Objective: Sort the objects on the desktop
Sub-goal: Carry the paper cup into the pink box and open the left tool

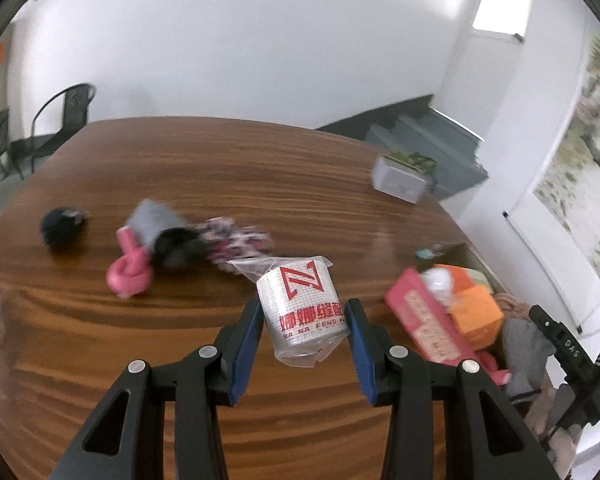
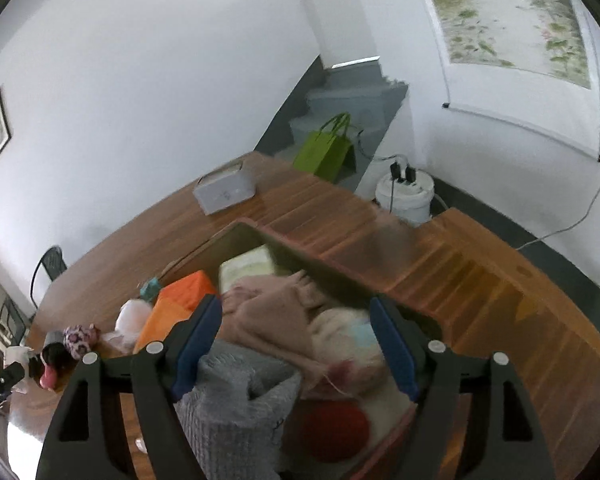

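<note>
While left jaws pinch a bagged roll (image 1: 304, 312), right jaws spread above the wooden table (image 1: 220, 168).

Left wrist view looks forward and down across the wooden table (image 1: 228, 168). Right wrist view tilts down close over the box (image 2: 332, 276). Both catch the white case (image 1: 400, 182).

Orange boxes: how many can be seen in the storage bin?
2, side by side at the bin's near-left end: one orange box toward the back, beside the pale green pack, and another orange box in front of it. The piled knitwear may hide more.
</note>
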The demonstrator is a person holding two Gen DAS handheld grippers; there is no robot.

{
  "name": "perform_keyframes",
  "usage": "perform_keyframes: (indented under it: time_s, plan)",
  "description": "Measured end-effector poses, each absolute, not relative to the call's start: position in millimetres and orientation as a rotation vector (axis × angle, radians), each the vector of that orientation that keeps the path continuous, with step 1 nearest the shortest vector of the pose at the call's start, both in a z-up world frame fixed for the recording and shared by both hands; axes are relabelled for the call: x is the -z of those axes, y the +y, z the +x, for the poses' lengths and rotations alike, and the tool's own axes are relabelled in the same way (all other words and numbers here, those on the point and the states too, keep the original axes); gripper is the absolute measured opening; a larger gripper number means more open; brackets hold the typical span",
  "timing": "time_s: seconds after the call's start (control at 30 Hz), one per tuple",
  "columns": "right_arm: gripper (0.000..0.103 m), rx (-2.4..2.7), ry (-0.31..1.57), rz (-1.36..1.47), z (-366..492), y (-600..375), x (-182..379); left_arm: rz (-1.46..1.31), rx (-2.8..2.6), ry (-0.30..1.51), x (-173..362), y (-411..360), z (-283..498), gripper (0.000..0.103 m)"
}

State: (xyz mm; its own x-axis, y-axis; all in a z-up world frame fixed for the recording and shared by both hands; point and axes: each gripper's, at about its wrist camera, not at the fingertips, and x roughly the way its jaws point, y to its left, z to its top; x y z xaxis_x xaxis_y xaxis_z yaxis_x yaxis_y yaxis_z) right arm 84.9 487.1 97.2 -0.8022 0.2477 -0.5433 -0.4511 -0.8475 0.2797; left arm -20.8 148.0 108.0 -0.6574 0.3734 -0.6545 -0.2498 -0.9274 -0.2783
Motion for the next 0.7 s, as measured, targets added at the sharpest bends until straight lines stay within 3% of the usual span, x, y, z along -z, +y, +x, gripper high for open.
perform_keyframes:
  time_s: [0.4,0.7]
  plan:
    - [0.08,-2.584,0.598,-0.52,112.8,503.3,-107.2,-0.993,-2.343,-0.092,-139.0,288.5,-28.3,0.044]
    - [0.082,-2.567,0.605,-0.405,128.6,504.3,-116.9,-1.049,-2.219,-0.016,-128.4,357.2,-48.4,0.044]
